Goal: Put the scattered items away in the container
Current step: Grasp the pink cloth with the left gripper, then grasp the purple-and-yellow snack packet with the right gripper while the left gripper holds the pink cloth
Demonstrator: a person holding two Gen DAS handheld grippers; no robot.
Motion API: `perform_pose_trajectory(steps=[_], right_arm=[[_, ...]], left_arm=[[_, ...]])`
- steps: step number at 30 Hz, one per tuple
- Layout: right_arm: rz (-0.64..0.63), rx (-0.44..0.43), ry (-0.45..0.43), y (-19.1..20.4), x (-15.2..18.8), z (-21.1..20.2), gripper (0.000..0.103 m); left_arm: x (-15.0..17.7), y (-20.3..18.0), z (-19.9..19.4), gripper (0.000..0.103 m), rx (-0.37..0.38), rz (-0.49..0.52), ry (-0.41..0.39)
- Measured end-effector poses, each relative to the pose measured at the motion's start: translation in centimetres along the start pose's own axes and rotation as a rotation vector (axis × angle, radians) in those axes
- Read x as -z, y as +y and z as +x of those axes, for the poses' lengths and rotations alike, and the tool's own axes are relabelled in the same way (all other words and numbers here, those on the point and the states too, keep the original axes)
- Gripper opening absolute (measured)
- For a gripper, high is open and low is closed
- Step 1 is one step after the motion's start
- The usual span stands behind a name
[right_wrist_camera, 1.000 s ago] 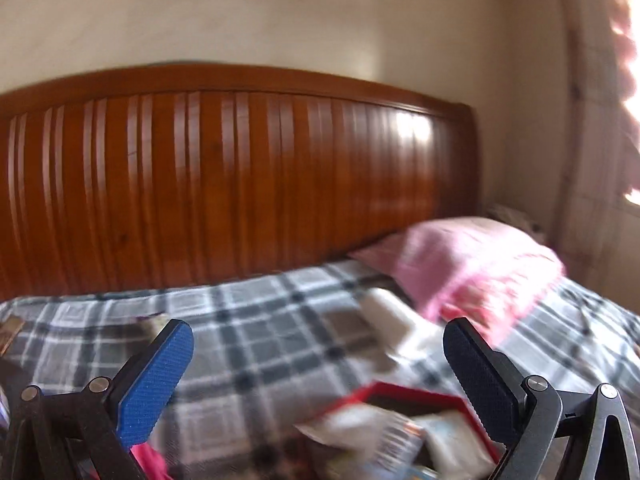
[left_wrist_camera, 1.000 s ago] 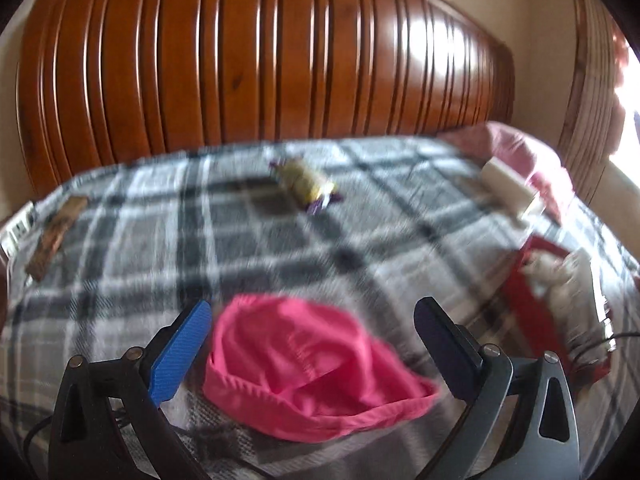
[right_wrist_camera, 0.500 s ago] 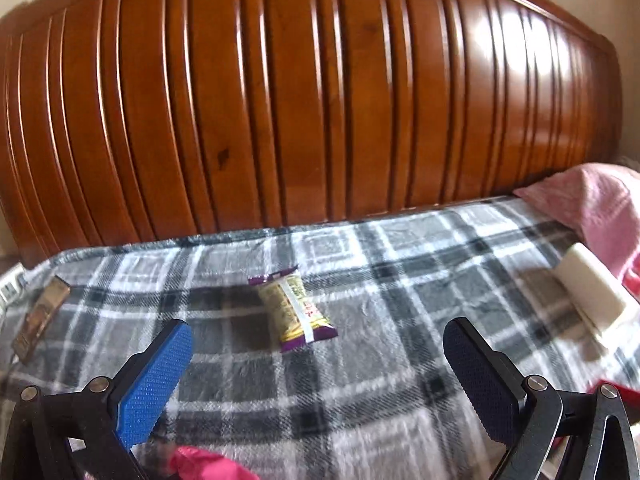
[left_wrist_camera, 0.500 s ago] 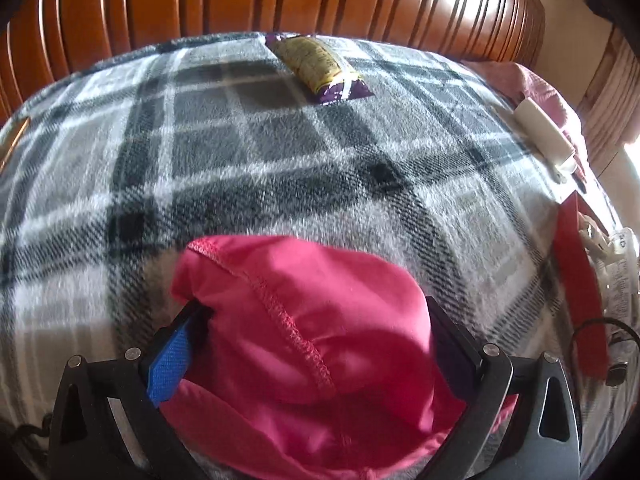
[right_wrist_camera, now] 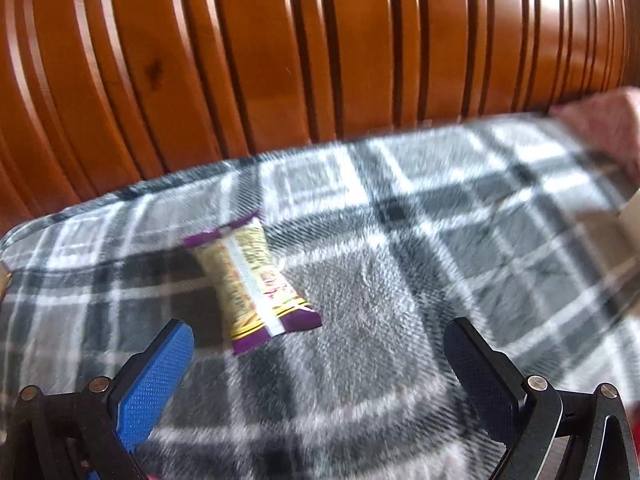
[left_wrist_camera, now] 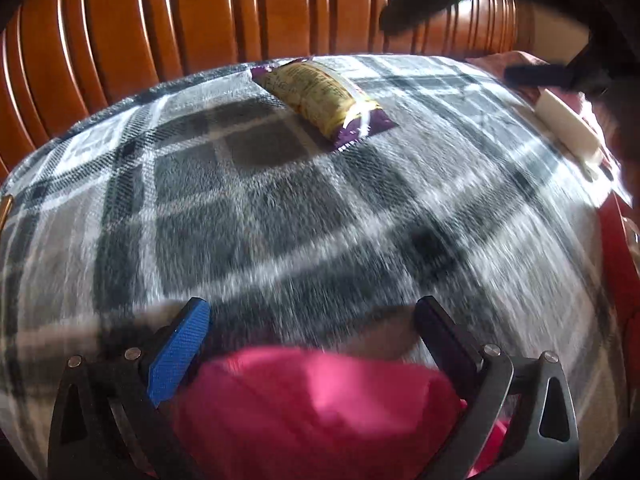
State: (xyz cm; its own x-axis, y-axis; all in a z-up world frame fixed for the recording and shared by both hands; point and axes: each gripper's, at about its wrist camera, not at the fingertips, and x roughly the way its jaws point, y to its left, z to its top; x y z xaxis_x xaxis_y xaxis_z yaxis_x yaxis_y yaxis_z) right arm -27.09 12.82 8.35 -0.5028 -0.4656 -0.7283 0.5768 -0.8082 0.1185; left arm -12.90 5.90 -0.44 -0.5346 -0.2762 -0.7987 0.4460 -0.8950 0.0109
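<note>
A pink cloth (left_wrist_camera: 316, 412) lies bunched on the plaid blanket between the fingers of my left gripper (left_wrist_camera: 312, 320). The jaws stand wide apart around it and do not clamp it. A yellow and purple snack packet (left_wrist_camera: 324, 104) lies farther back near the headboard. In the right wrist view the same packet (right_wrist_camera: 252, 284) lies just ahead of my right gripper (right_wrist_camera: 320, 340), slightly left of centre; that gripper is open and empty. The red container's edge (left_wrist_camera: 616, 256) shows at the far right of the left wrist view.
A white box (left_wrist_camera: 568, 128) lies at the right by a pink pillow (right_wrist_camera: 604, 128). The wooden headboard (right_wrist_camera: 320, 48) stands behind the bed. The right gripper's dark body (left_wrist_camera: 540, 76) reaches into the left wrist view at top right.
My left gripper has pushed forward over the pink cloth, which now sits deep between the fingers. My right gripper has swung left and down toward the snack packet.
</note>
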Motion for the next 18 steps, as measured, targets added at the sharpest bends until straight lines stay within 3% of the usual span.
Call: perform_pose_trajectory(steps=[1,4,6,8,13,16,17,18], right_arm=[[0.057,0.006,0.017,-0.4,-0.2,1.2,0.103],[0.176,-0.109,0.056,-1.2,-0.8,4.4,0.103],[0.19,-0.139,0.079,-0.9,-1.1,6.2,0.103],[0.108,-0.126,0.1,0.5,-1.2,7.7,0.103],[-0.267,0.002,0.118,5.3,0.0,10.8,0.103],[-0.384,-0.02,0.09,6.8,0.7,11.3,0.084],[-0.386,-0.05,0.079,6.9,0.7,11.0,0.064],[-0.376,-0.065,0.074,6.9,0.5,10.8,0.053]], left_arm=[[-0.3,0.2,0.3,0.103,-0.011,-0.008,-0.011],[-0.8,0.4,1.0,0.103,-0.021,-0.013,-0.019],[-0.8,0.4,1.0,0.103,-0.022,-0.012,-0.02],[-0.8,0.5,0.8,0.103,-0.028,-0.006,-0.019],[-0.5,1.1,0.1,0.103,0.004,0.041,0.024],[-0.1,1.9,-0.5,0.103,0.036,0.061,0.033],[0.1,2.0,-0.7,0.103,0.039,0.078,0.029],[0.3,2.0,-0.8,0.103,0.038,0.095,0.026]])
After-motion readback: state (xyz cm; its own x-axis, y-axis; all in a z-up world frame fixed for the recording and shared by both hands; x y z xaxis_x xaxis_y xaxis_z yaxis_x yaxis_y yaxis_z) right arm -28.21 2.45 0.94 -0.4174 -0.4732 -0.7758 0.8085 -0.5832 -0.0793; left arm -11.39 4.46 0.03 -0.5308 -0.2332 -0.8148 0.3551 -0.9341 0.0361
